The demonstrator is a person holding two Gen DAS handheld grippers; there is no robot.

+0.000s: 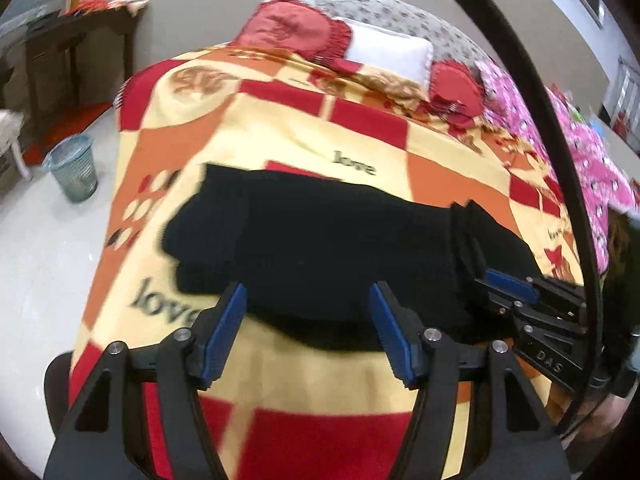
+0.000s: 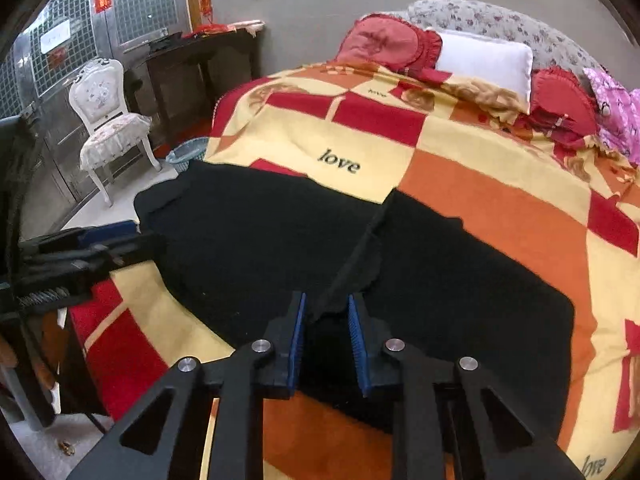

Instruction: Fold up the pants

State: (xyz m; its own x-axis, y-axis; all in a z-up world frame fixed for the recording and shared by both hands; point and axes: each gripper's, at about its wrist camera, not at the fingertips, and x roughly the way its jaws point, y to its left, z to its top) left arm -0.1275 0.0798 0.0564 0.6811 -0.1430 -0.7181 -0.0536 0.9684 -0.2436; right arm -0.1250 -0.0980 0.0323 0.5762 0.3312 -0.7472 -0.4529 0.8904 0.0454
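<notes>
A: Black pants [image 2: 256,236] spread across the patterned blanket [image 2: 492,208] on the bed, near its front edge, already doubled over at one end by the look of the raised seam.

B: Soft and limp, probably light; likely to sag and drag on the fleece rather than slide. No stiffness to lean on.

A: Right gripper [image 2: 327,312] down at the near edge, narrowed around a raised ridge of the dark cloth. Pinching it, it seems (black on black, hard to swear to full contact).

B: Left gripper [image 1: 307,294] spread wide just above the near hem, holding nothing.

A: Best taken at a hem or corner, through both layers, not mid-panel; otherwise only the top layer lifts.

B: Worth matching the right one's hold with a second pinch along the same edge, well apart, to keep the fold line straight.

A: Slow lifting, then. Loose cloth bunches easily.
</notes>
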